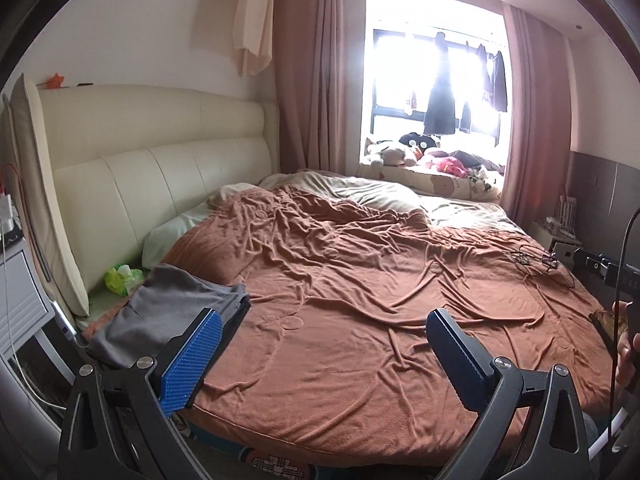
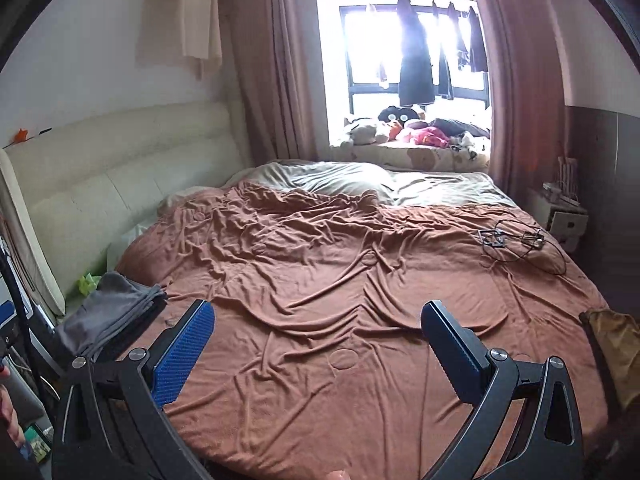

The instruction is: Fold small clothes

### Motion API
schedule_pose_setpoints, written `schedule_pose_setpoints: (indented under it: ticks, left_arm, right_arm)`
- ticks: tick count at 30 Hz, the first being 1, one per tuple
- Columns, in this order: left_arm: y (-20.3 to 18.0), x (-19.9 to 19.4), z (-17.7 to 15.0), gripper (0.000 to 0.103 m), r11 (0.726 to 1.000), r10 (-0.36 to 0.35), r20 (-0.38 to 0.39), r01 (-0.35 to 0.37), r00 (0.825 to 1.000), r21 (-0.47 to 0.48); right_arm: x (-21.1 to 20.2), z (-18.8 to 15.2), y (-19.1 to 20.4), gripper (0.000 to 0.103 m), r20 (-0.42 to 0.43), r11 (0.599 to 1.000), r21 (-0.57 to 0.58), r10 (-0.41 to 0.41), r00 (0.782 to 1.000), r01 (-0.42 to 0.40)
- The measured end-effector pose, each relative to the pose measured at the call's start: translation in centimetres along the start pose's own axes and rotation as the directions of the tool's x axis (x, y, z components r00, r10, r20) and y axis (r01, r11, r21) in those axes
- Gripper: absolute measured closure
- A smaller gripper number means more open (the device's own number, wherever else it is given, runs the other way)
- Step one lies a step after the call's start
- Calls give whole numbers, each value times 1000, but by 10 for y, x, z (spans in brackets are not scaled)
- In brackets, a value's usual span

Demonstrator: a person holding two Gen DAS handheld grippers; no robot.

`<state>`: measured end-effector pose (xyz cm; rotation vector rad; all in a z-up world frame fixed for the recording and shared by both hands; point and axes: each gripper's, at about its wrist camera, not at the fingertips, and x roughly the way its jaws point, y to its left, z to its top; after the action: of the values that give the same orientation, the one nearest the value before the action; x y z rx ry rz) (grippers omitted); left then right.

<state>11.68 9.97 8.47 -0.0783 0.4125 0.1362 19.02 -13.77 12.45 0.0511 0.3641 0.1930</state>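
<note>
- A stack of grey folded clothes (image 1: 168, 304) lies at the near left corner of the bed, on the rumpled rust-brown blanket (image 1: 360, 280); in the right wrist view the same stack (image 2: 108, 312) shows several neat layered edges.
- Judging by those layers, the folding looks done or close to it: no loose garment lies on the open middle of the blanket. Whether more clothes wait out of view cannot be told.
- The left gripper (image 1: 320, 328) hangs over the near edge of the bed with jaws wide and nothing between them, the stack just beyond its left finger.
- The right gripper (image 2: 316, 320) is likewise spread wide and empty, well apart from the stack.
- Farther out: a tangle of black cable (image 2: 516, 244) on the blanket's far right, a cream padded headboard (image 1: 160, 168) and a green packet (image 1: 120, 278) beside it.
- Plush toys (image 1: 400, 152) crowd the window ledge, and dark clothes (image 1: 440, 108) hang in the bright window.
</note>
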Motion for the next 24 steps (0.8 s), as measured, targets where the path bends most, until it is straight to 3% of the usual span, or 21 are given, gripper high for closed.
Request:
schedule_pose_setpoints:
  ticks: [7, 13, 24]
  left_arm:
    - [-21, -22, -14, 0, 1000, -20, 24, 20, 1000, -2]
    - [-34, -41, -24, 0, 999, -46, 37, 46, 998, 6]
    - [-48, -69, -54, 0, 998, -53, 46, 51, 998, 26]
  right_arm:
    - [-28, -19, -8, 0, 34, 1000, -10, -16, 999, 17]
    - [-48, -37, -23, 0, 24, 998, 40, -38, 999, 37]
    - [-80, -67, -27, 0, 20, 997, 21, -79, 997, 78]
